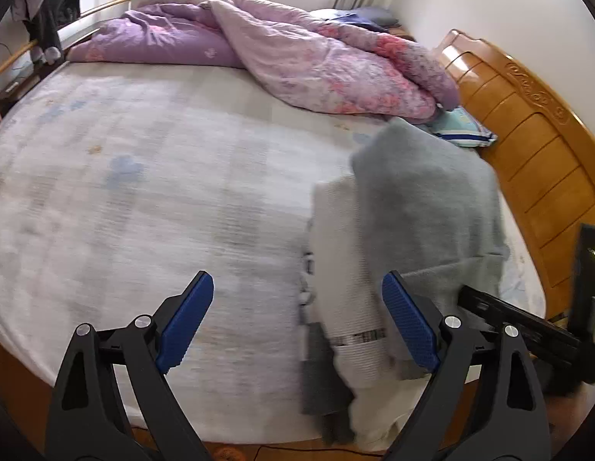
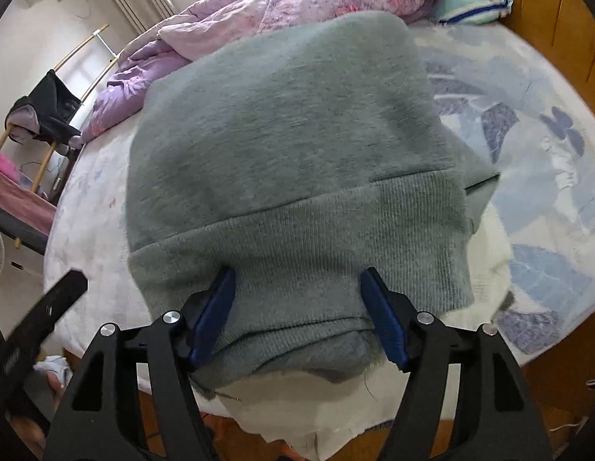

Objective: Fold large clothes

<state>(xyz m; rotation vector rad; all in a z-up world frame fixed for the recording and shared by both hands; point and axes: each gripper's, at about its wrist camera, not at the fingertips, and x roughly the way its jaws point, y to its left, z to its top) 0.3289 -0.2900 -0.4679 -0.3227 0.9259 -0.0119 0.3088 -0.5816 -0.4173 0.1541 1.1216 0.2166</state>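
Left gripper (image 1: 297, 322) wide open, empty, lower centre over mattress (image 1: 143, 192). Right gripper (image 2: 299, 315) open, straddling grey sweater (image 2: 289, 134) hem; grip undeterminable.

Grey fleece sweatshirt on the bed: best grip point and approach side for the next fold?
Grip the grey fleece sweatshirt by its ribbed hem band, probably at a corner. It is the thick, firm edge nearest the bed's front edge, and the right gripper sits open right over it. Come from the front, low, with jaws straddling the band.
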